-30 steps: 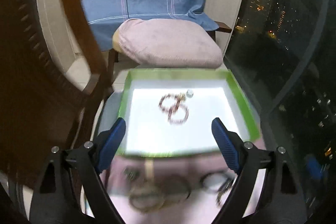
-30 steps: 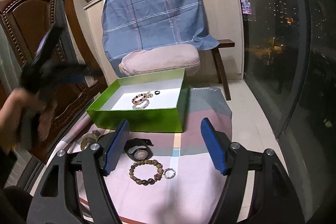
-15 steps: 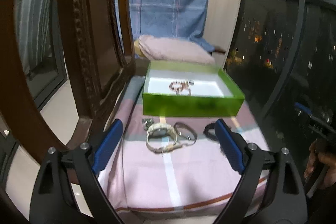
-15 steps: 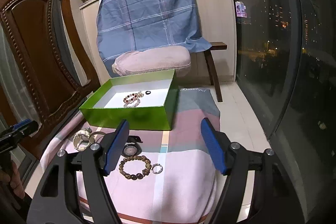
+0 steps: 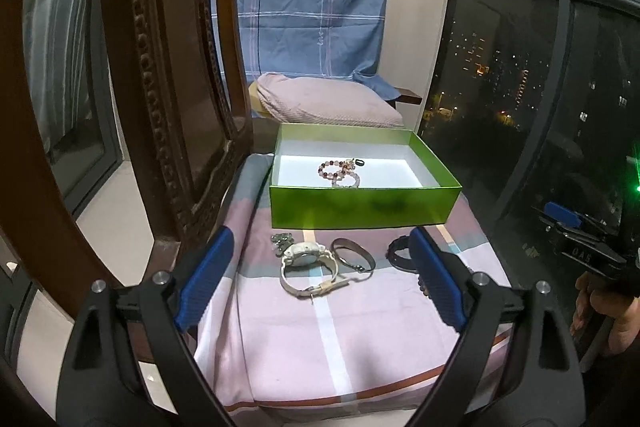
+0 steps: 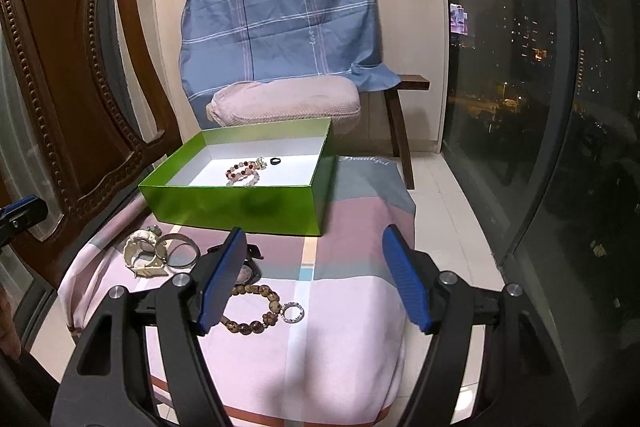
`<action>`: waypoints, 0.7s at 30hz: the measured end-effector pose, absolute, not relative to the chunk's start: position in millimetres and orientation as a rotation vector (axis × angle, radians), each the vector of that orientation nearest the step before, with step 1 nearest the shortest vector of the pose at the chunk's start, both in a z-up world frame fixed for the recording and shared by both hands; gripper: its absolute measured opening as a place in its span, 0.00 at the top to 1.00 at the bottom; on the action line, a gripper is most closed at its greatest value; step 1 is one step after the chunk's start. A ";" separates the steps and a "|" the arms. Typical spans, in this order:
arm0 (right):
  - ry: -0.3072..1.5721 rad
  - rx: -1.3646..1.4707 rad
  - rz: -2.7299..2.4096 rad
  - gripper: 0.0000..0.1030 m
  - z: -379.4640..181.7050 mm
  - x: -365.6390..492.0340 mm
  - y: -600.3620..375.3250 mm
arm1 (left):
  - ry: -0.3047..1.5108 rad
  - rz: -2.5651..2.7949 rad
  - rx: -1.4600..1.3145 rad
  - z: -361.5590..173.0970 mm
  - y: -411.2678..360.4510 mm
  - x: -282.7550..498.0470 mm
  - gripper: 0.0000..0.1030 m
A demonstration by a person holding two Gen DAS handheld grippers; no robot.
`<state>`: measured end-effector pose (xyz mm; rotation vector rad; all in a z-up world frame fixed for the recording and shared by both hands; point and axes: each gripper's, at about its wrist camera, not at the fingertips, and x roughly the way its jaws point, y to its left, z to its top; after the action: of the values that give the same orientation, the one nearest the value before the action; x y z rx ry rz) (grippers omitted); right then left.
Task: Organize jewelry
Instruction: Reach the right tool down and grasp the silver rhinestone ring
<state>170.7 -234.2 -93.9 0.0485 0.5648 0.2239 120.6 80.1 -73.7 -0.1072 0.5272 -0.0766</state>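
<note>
- Fingers of the left gripper (image 5: 320,279) stand spread wide with nothing between their blue pads (image 5: 206,279); it hovers at the near edge of the pink-striped cloth (image 5: 360,347).
- Between those fingers, just beyond their tips, lies the white watch (image 5: 308,267), with a thin metal bangle (image 5: 354,259) touching its right side and a small greenish trinket (image 5: 282,241) at its far left.
- The black watch (image 5: 398,253) lies partly hidden behind the left gripper's right finger.
- The right gripper (image 6: 316,279) is likewise spread apart and holds nothing, low over the cloth.
- Its left finger (image 6: 222,283) covers part of the black watch (image 6: 248,269) and one end of the brown bead bracelet (image 6: 252,311); a small sparkling ring (image 6: 293,312) touches that bracelet, lying between the fingers.
- Farther on, the green box (image 6: 240,205) sits open on the cloth, at the far side of the loose pieces.
- Inside it, on the white floor, rest two pink bead bracelets (image 6: 242,173) overlapping, with a small black ring (image 6: 275,161) just right of them.
- A carved wooden chair (image 6: 76,75) stands to the left; a blue checked sheet (image 6: 280,15) hangs beyond a pink cushion (image 6: 284,103).
</note>
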 end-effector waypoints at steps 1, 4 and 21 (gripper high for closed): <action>0.566 0.050 0.224 0.33 -94.1 171.1 -233.9 | 0.529 -0.077 -0.109 -74.1 79.9 121.0 0.14; 0.568 0.050 0.225 0.33 -94.2 171.4 -234.1 | 0.534 -0.079 -0.105 -75.5 79.0 123.4 0.14; 0.618 -0.028 0.271 0.33 -106.2 182.7 -194.8 | 0.572 -0.098 -0.092 -80.5 74.3 127.1 0.14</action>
<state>182.7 -194.8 -106.2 -0.0283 0.6178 0.2709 127.1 74.3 -80.5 -0.0917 0.5724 -0.0976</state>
